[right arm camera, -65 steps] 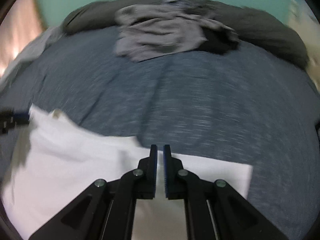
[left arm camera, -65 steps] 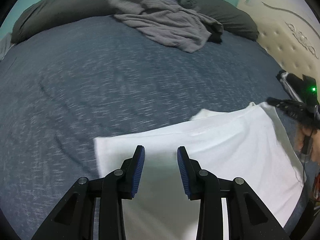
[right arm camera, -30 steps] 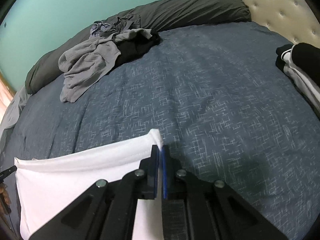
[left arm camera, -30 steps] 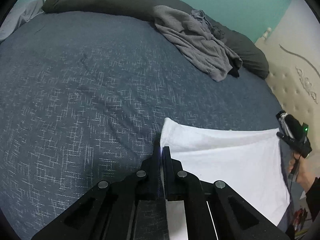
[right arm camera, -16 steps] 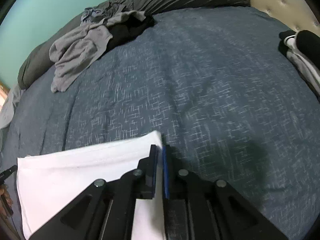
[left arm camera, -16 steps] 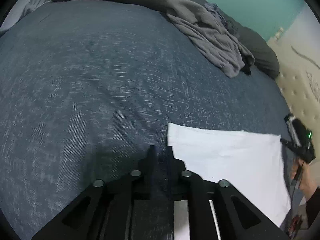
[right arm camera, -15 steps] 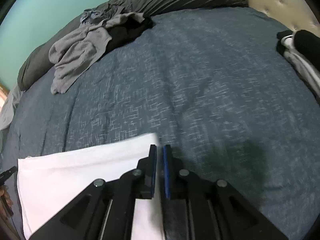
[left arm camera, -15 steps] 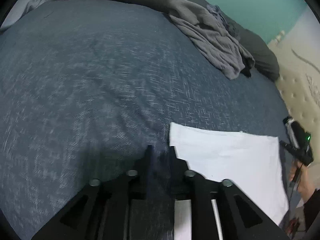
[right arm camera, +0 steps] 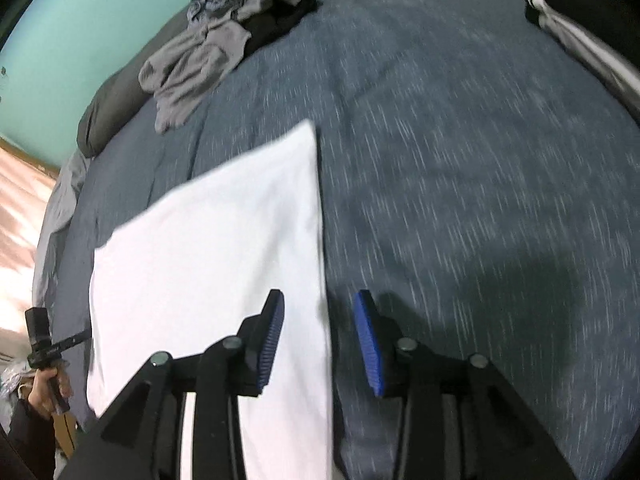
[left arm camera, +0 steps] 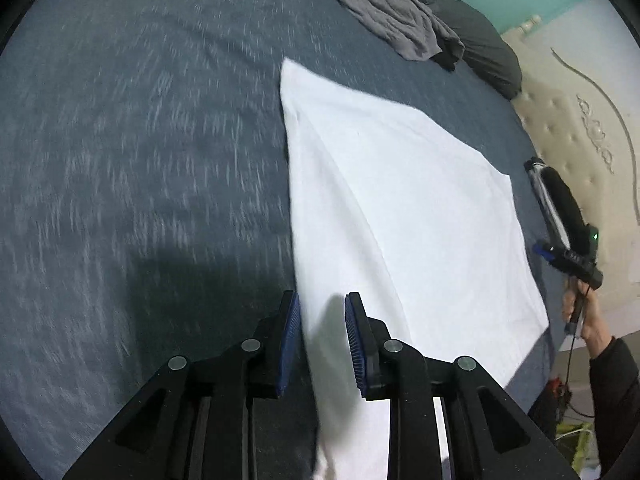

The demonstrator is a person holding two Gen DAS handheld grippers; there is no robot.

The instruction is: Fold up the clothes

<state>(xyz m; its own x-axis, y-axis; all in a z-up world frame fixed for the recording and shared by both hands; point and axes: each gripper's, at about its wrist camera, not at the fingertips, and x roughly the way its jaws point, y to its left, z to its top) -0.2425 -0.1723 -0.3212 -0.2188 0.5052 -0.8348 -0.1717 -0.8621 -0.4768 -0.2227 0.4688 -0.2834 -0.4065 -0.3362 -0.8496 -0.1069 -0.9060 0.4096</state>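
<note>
Left gripper (left arm camera: 320, 340) and right gripper (right arm camera: 318, 338) both gape, gripping nothing, each straddling a side edge of the white garment (left arm camera: 400, 200) lying flat on the blue bed (left arm camera: 140, 160). Looks mid-fold; another fold likely needs fresh edge grips.

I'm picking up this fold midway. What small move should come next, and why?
Probably lower both open tongs, left and right, and close on the flat white folded garment's near edges for another fold: each straddles a side edge, and neither holds anything.
</note>
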